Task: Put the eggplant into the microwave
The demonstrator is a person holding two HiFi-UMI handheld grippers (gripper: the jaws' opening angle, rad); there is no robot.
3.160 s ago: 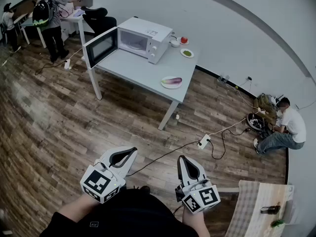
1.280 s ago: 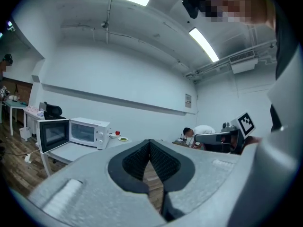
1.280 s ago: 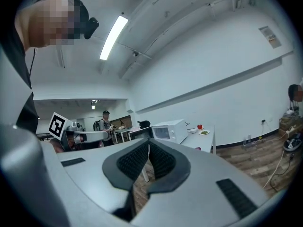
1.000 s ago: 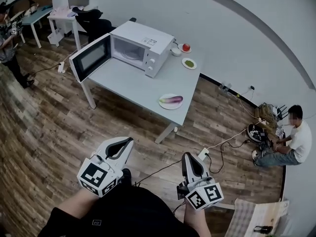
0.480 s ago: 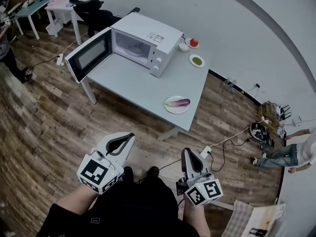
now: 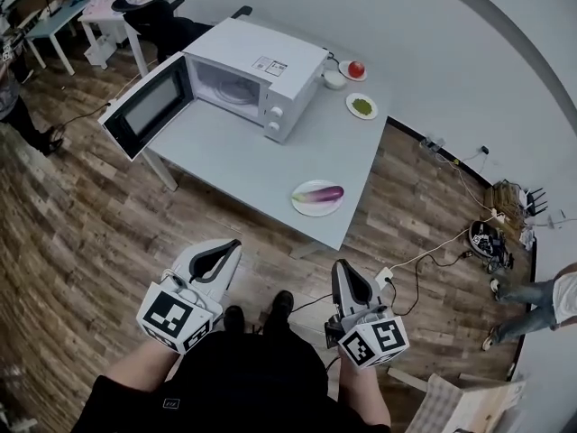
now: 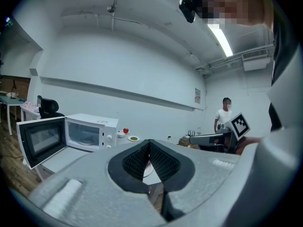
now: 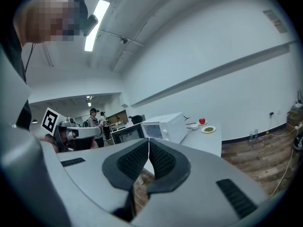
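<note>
A purple eggplant (image 6: 320, 193) lies on a white plate (image 6: 316, 207) near the front edge of a grey table (image 6: 243, 152). A white microwave (image 6: 261, 70) stands at the table's back left, its door (image 6: 144, 106) swung wide open; it also shows in the left gripper view (image 7: 90, 131) and the right gripper view (image 8: 163, 128). My left gripper (image 6: 227, 246) and right gripper (image 6: 342, 269) are held low over the wood floor, well short of the table. Both are shut with nothing between the jaws.
A red fruit on a plate (image 6: 356, 69), a small bowl (image 6: 334, 79) and a plate with green food (image 6: 361, 106) sit at the table's far right. A power strip with cables (image 6: 389, 276) lies on the floor. People stand at the room's edges.
The table, microwave and eggplant plate have come closer and lower in the head view as I walk toward them. Both grippers stay shut and low.
</note>
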